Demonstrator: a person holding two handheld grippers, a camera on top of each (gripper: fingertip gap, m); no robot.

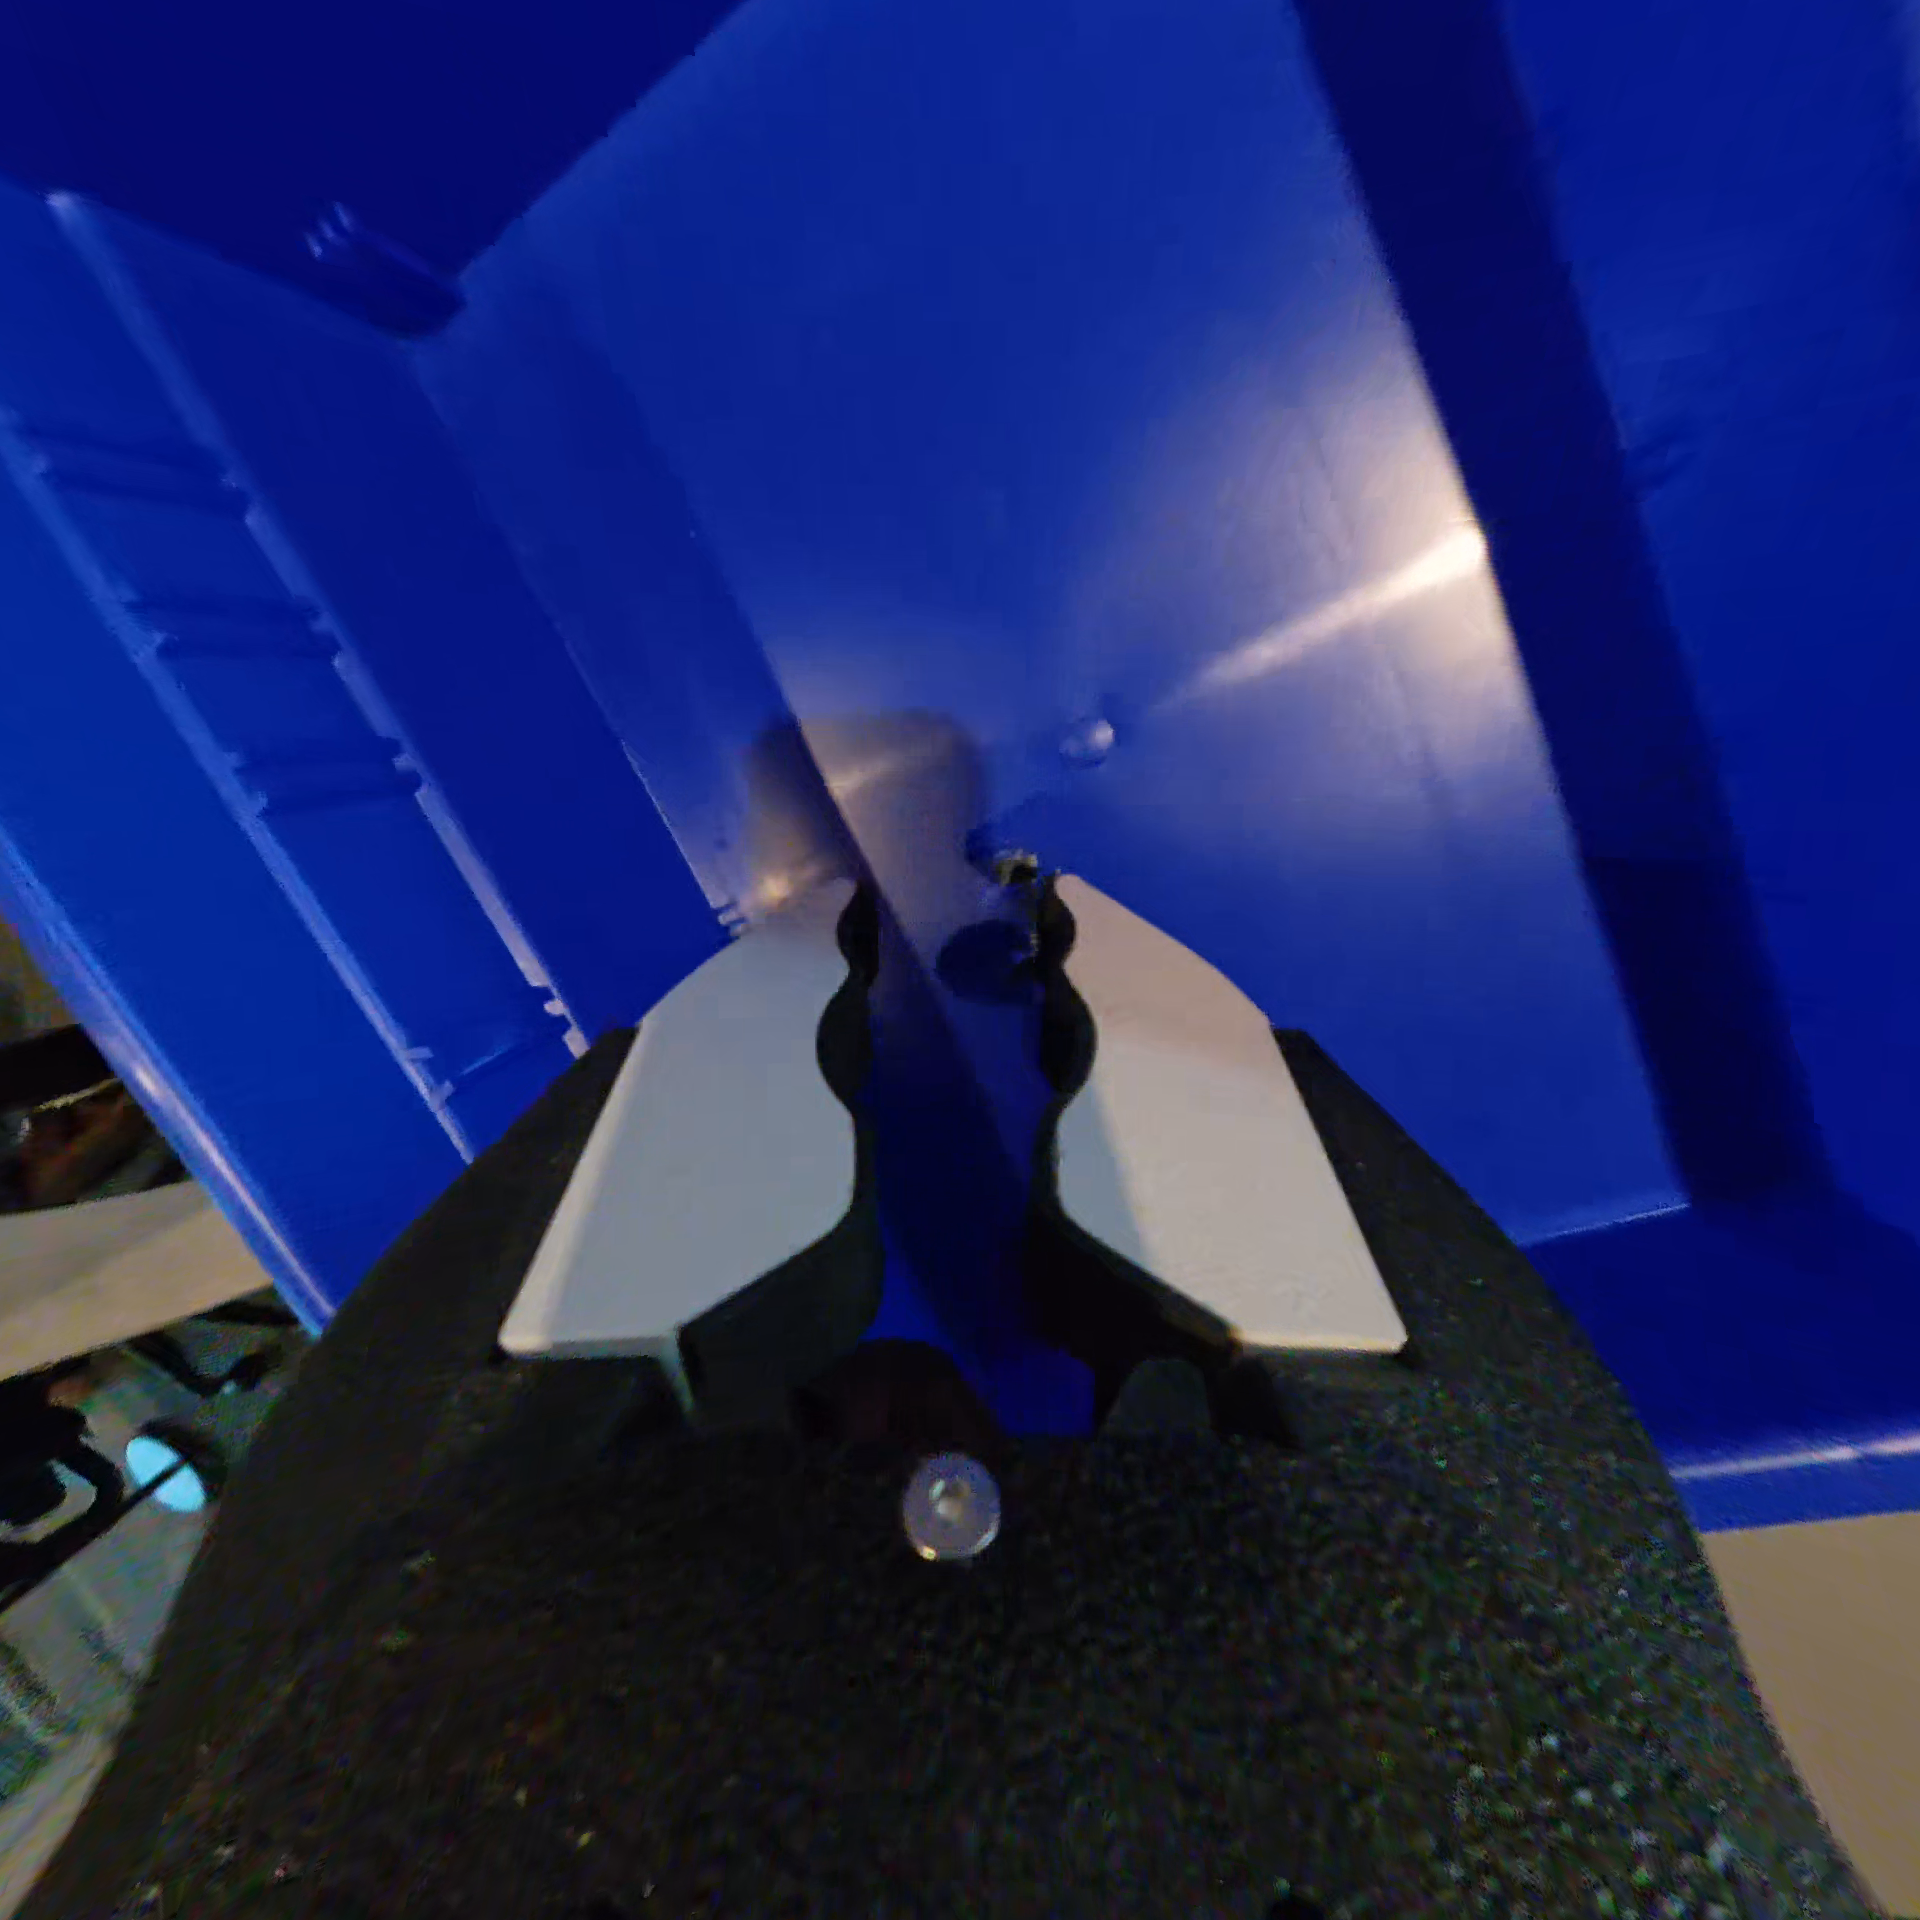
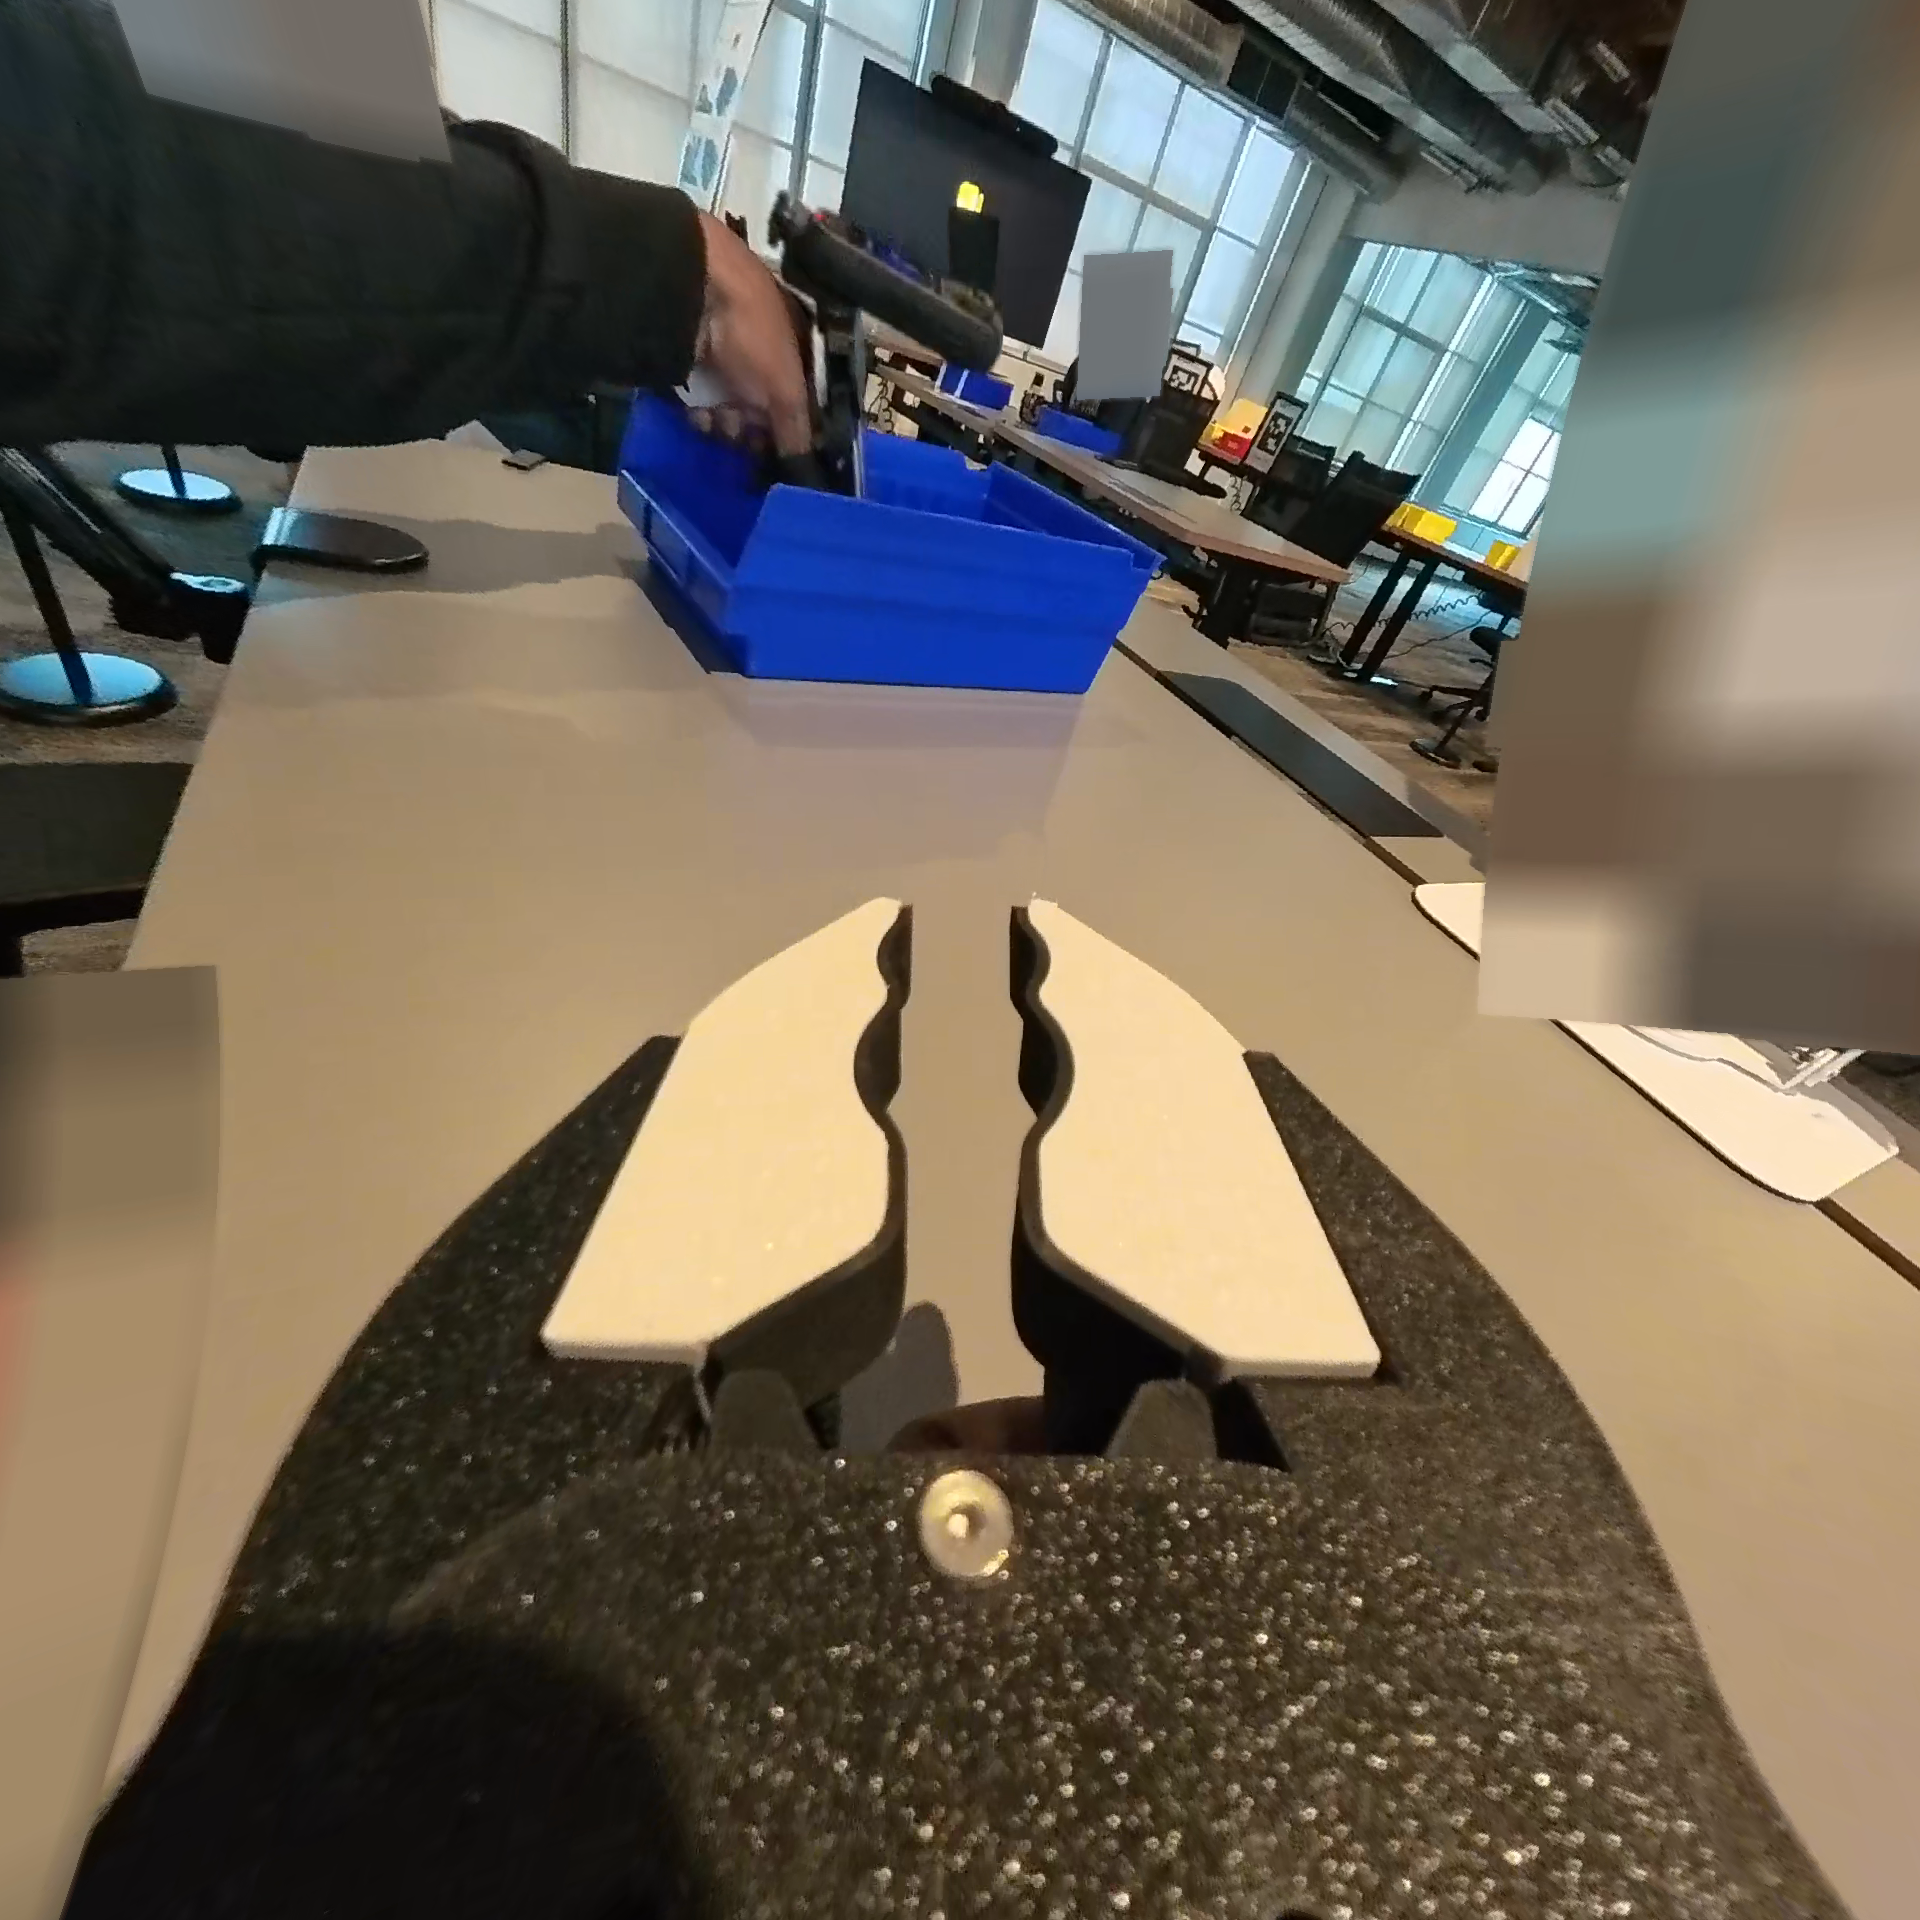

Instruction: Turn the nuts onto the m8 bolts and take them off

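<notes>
- While the left gripper [image 1: 951, 914] reaches down inside the blue bin [image 2: 914, 613], its jaws stand a little apart with a small dark round piece [image 1: 977, 961], possibly a nut or a bolt end, lying against the inner face of the right finger; blur leaves it unclear whether anything is actually pinched.
- A pale, smeared shape [image 1: 862, 800] just past the fingertips may be a bolt [image 1: 862, 800] on the bin floor, too blurred to name with certainty.
- From the right wrist view, the bin sits toward the far end of the grey desk [image 2: 520, 831], with a hand [image 2: 753, 343] in a dark sleeve [image 2: 312, 281] steering the left gripper into it.
- The right gripper [image 2: 961, 914] hovers over bare desk nearer the person, jaws released and holding nothing.
- Likely risk: closing on the round piece off-centre could make it squirt sideways and skid along the slick bin floor.
- Another risk: the fingertips are close to a bin wall, so a jaw could catch the plastic and shove the bin toward the desk's far edge.
- With threads unseen, a hurried start may cross-thread the nut.
</notes>
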